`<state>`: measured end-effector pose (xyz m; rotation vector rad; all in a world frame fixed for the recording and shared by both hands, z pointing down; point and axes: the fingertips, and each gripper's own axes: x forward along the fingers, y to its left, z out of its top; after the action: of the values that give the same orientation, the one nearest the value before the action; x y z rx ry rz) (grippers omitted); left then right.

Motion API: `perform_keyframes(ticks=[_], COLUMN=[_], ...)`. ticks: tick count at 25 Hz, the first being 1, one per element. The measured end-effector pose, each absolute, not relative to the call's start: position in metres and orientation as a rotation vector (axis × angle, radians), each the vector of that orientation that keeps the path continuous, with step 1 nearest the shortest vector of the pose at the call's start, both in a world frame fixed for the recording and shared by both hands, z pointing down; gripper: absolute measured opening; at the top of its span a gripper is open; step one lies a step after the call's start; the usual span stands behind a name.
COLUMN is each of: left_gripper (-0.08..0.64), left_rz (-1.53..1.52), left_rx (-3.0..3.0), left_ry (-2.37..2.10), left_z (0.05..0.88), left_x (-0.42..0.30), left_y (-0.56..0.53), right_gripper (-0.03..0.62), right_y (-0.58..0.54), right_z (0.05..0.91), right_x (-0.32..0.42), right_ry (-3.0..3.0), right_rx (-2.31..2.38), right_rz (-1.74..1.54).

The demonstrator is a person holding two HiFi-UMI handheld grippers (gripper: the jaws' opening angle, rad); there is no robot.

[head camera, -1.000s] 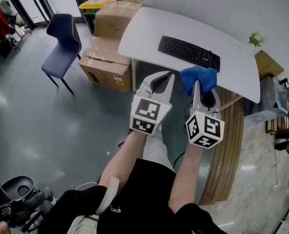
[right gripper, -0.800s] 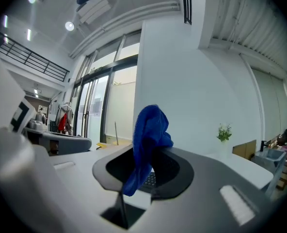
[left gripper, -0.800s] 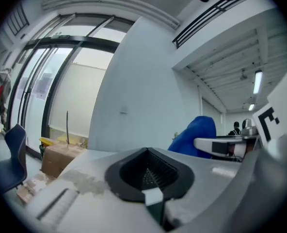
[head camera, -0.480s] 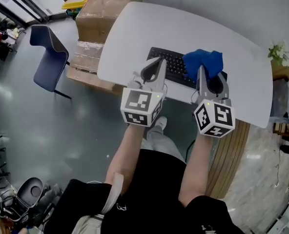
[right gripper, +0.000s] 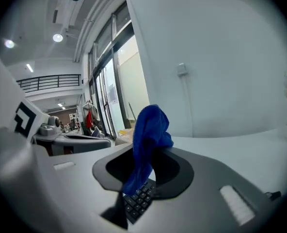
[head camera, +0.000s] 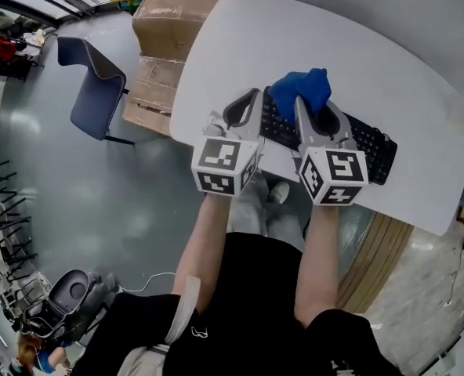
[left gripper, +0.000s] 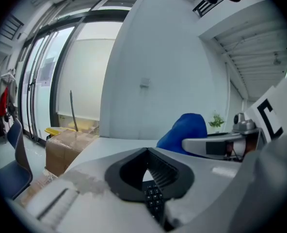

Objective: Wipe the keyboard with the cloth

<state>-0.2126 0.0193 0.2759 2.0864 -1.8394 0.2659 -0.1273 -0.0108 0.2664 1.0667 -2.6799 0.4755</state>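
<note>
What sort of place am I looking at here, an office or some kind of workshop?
Most likely an office or lab workspace: a white table carrying a black keyboard, a blue chair on a grey polished floor, and taped cardboard boxes stacked beside the table.

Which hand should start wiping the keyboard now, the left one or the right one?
Right. The right gripper is shut on the blue cloth and hangs over the keyboard. The left gripper is shut on nothing, so it has nothing to wipe with.
</note>
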Motion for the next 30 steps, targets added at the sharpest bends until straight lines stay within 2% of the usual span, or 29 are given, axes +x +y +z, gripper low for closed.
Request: perform_keyframes(ticks=[10, 30], left_gripper=[-0.003, -0.003], left_rz=[0.428, 0.532], left_rx=[2.052, 2.028], left_ry=[-1.601, -1.436], left_z=[0.379, 0.449], left_x=[-0.218, -0.217], left_y=[-0.011, -0.024], right_gripper=[0.092, 0.092], right_y=[-0.035, -0.028], right_z=[0.356, 0.428], right_x=[-0.169, -0.175], right_ry=[-2.529, -2.381], right_rx=[1.052, 1.104], right_rz=[0.652, 0.761])
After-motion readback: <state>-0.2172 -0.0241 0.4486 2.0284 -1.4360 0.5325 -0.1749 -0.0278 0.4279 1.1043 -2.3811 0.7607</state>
